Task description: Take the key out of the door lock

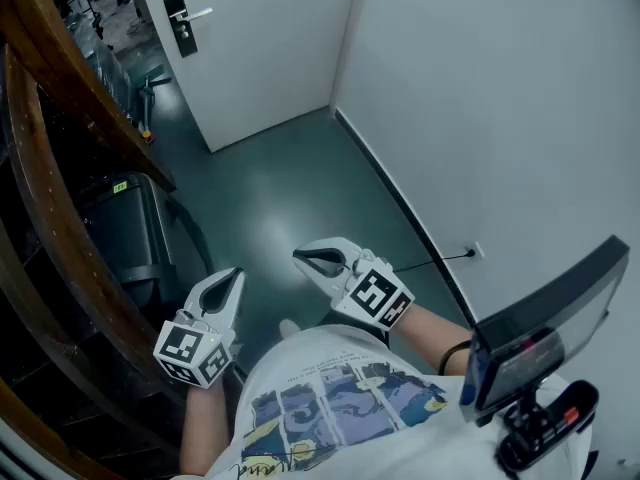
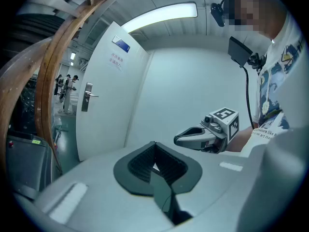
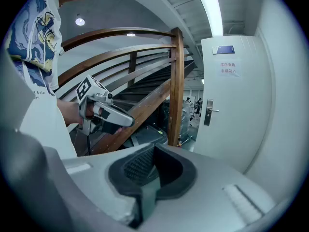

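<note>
**Both grippers shut and empty, door still well ahead**

A person stands on a dark green floor (image 1: pixel 285 193) beside a wooden stair rail (image 1: pixel 60 88), holding a gripper in each hand at waist height. The left gripper (image 1: pixel 231 276) has its jaws pressed together with nothing between them. The right gripper (image 1: pixel 303 259) is the same, closed and empty. Both point towards a white door (image 1: pixel 270 58), which is well apart from them. On the door is a dark lock plate (image 1: pixel 180 23) with a silver handle (image 1: pixel 199 14). The key should sit in that plate, but it is too small to make out. It is probably light, stiff, slick metal. It would be best pinched across its flat head and drawn straight out.
</note>
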The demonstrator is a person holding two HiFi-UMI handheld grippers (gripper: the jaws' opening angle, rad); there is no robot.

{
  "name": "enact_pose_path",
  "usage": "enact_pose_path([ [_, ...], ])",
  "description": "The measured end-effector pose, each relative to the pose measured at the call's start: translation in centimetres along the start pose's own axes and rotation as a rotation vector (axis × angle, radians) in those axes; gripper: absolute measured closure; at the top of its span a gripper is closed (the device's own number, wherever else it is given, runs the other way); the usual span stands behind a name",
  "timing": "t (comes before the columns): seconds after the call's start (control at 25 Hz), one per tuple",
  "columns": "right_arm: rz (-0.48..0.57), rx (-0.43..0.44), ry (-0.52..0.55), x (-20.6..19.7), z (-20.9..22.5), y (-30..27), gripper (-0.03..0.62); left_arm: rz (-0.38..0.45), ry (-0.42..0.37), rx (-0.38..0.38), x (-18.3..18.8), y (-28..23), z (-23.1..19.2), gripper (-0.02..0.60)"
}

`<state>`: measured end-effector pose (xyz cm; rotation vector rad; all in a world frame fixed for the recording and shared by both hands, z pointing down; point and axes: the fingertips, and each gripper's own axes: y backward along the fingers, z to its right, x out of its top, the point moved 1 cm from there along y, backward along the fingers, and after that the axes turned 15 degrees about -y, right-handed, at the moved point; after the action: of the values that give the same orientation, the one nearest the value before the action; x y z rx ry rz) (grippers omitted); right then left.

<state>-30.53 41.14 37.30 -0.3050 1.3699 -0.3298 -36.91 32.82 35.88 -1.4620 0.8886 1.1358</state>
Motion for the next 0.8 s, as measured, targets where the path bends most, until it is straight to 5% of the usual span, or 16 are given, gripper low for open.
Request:
enact_pose_path([
  [0.52,0.019,-0.038,-0.014,-0.9,-0.3,1.4,0.591,0.008,0.012,-0.017,-0.7,-0.2,1.0,0.574],
  [0.8,0.013,-0.043,-0.034,-0.3,3.6,0.2,0.574,0.014,0.015,0.042,-0.3,-2.8,-2.3,0.574],
])
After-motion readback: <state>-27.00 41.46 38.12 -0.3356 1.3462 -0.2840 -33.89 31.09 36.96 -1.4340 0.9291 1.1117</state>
